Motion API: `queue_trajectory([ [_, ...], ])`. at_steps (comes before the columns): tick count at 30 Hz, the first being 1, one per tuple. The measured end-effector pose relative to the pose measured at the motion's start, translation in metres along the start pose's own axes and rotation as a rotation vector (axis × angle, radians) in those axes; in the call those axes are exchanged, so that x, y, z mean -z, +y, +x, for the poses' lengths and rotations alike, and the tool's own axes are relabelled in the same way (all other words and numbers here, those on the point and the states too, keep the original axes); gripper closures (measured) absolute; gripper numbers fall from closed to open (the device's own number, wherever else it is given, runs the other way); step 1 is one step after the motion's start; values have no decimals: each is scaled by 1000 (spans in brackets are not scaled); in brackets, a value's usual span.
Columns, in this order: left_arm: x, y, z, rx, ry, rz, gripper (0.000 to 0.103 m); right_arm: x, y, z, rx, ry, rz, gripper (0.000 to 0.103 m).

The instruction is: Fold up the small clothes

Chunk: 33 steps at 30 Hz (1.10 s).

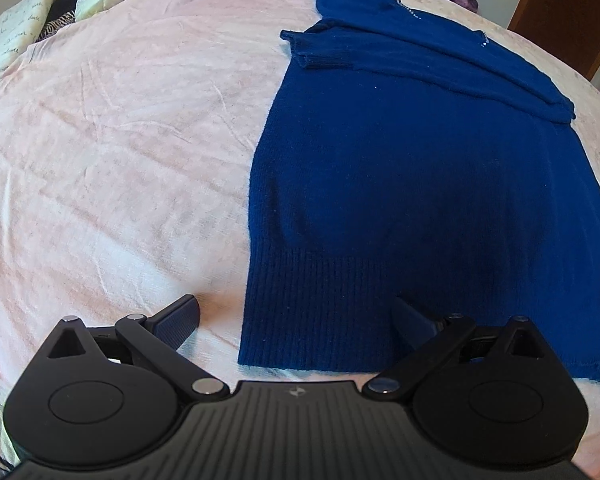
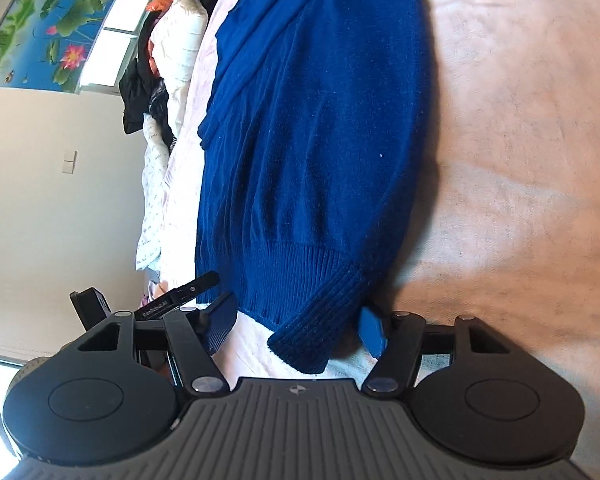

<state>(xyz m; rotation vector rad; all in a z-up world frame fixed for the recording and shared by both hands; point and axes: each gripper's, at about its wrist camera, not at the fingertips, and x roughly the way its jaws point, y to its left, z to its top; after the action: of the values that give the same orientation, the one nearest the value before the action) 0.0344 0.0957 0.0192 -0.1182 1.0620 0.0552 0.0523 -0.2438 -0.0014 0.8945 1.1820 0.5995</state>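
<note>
Currently, the blue sweater (image 1: pixel 420 184) lies flat on the pink bedspread (image 1: pixel 112 152), with its sleeves folded across the upper body and its ribbed hem (image 1: pixel 320 320) toward you.

Left gripper (image 1: pixel 296 316): your jaws stand wide apart. The left finger (image 1: pixel 176 320) hangs above bare bedspread, just beside the sweater's left edge. The right finger (image 1: pixel 412 320) is over the ribbed hem. The near left corner of the hem lies between the two fingers, and neither pad presses on it. Whether the fingertips touch the cloth cannot be told from this view.

Right gripper (image 2: pixel 296 328): this view is rolled on its side, so the bed runs up the picture. Your jaws straddle the other corner of the hem (image 2: pixel 304 340), which is lifted and bent over on itself. The blue pad (image 2: pixel 372 332) on one side sits just beside the raised fold; the ribbed finger (image 2: pixel 220 324) on the other side stands clear of the cloth, with bedspread showing in the gap. The pads do not clamp the knit.

Beyond the sweater, a heap of bedding and clothes (image 2: pixel 168 60) sits at the far side of the bed. A lotus picture (image 2: pixel 48 28) hangs on the wall by a window (image 2: pixel 116 36).
</note>
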Motion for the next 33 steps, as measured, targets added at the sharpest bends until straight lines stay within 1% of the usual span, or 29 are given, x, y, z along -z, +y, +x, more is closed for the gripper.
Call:
queue_trajectory([
  [5, 2, -9, 1, -3, -15, 42, 0, -1, -3, -1, -10, 8, 8, 36],
  [8, 4, -7, -1, 2, -19, 38, 0, -1, -1, 0, -8, 6, 6, 37],
  [14, 4, -8, -5, 23, -23, 55, 11, -2, -2, 2, -16, 5, 11, 37],
  [18, 4, -8, -9, 41, -30, 64, 30, -2, -2, 1, -15, 5, 9, 36],
  [20, 4, -6, -10, 49, -31, 59, 33, -1, -2, 1, -15, 3, 9, 36],
  [22, 4, -4, -12, 49, -41, 54, 44, -1, -2, 1, -19, 0, 10, 35],
  [23, 4, -2, -12, 52, -42, 50, 48, -1, -2, 1, -21, -3, 10, 35],
  [24, 3, 0, -13, 57, -45, 43, 59, -1, -3, 1, -24, -7, 13, 35],
  [25, 2, 2, -14, 62, -43, 37, 62, -1, -4, 1, -30, -9, 18, 35],
  [29, -3, 19, -14, 135, -15, -41, 63, -3, -10, -1, -68, -20, 55, 34],
  [32, -6, 37, -12, 226, 13, -137, 63, -4, -15, -2, -106, -28, 97, 32],
  [33, -6, 42, -11, 252, 24, -166, 71, -5, -17, -3, -112, -28, 108, 32],
])
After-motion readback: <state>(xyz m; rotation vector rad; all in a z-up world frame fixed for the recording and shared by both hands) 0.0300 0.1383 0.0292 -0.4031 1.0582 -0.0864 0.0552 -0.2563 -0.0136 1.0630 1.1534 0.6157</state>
